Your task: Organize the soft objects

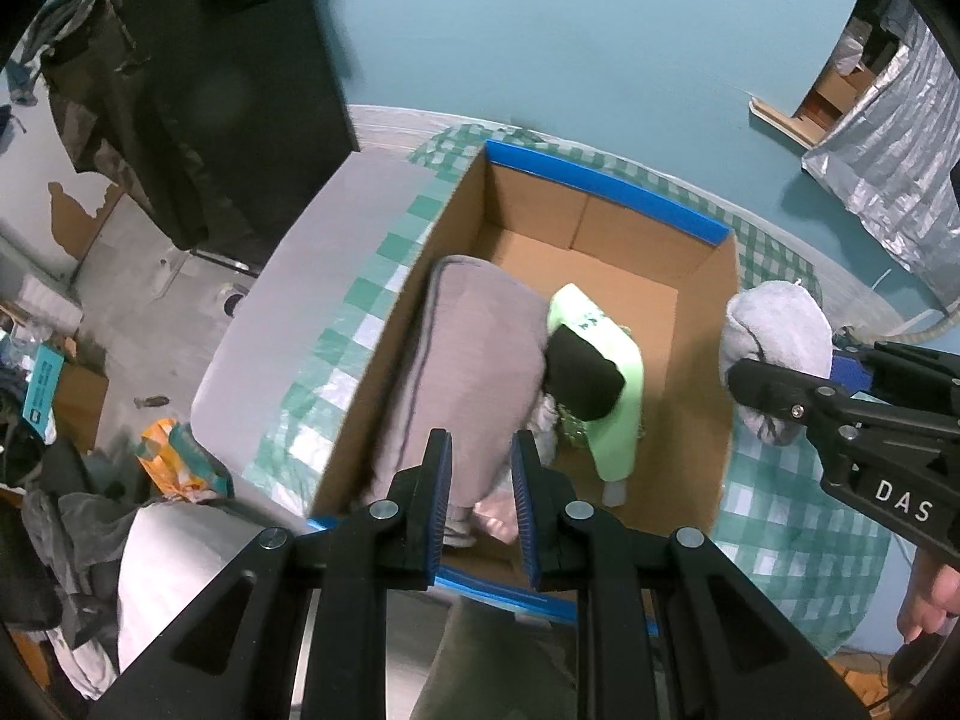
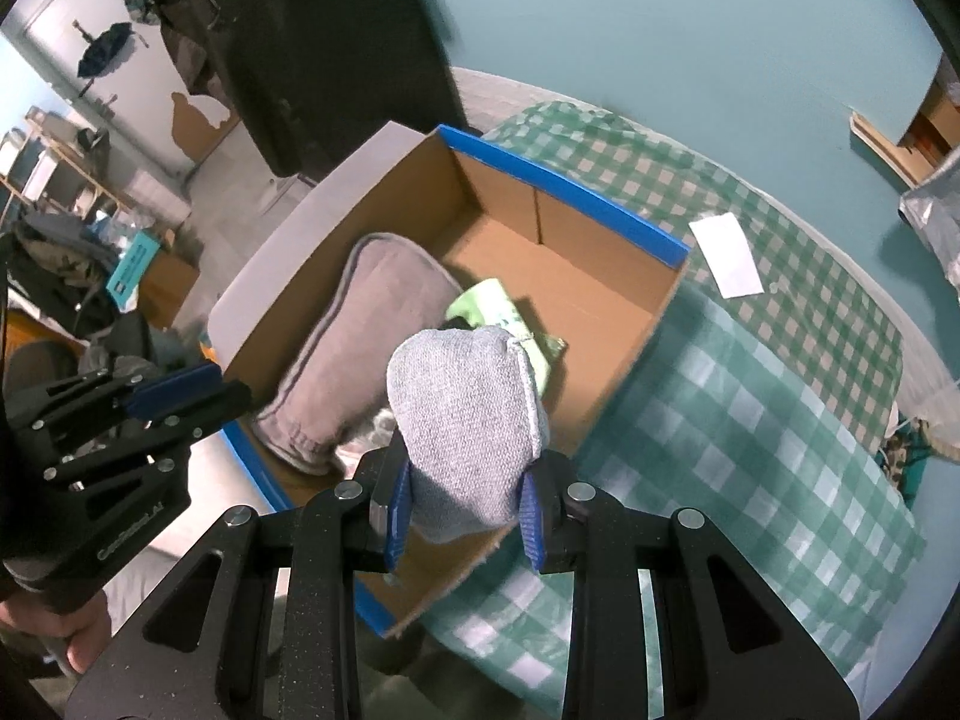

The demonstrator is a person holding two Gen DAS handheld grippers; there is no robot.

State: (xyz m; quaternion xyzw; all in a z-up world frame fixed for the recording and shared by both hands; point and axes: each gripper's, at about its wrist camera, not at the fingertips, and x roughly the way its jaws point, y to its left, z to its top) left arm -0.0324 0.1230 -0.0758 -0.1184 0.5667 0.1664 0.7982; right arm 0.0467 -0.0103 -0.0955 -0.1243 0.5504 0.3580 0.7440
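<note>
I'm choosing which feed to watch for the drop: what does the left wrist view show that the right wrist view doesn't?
Only the left wrist view shows the left gripper from behind, open and empty over the cardboard box's near edge, and a white piece below the green garment.

Only the right wrist view shows the right gripper shut on the light grey knit item, and a white paper on the checkered cloth.

Both show the box, the folded grey garment and the green one inside.
</note>
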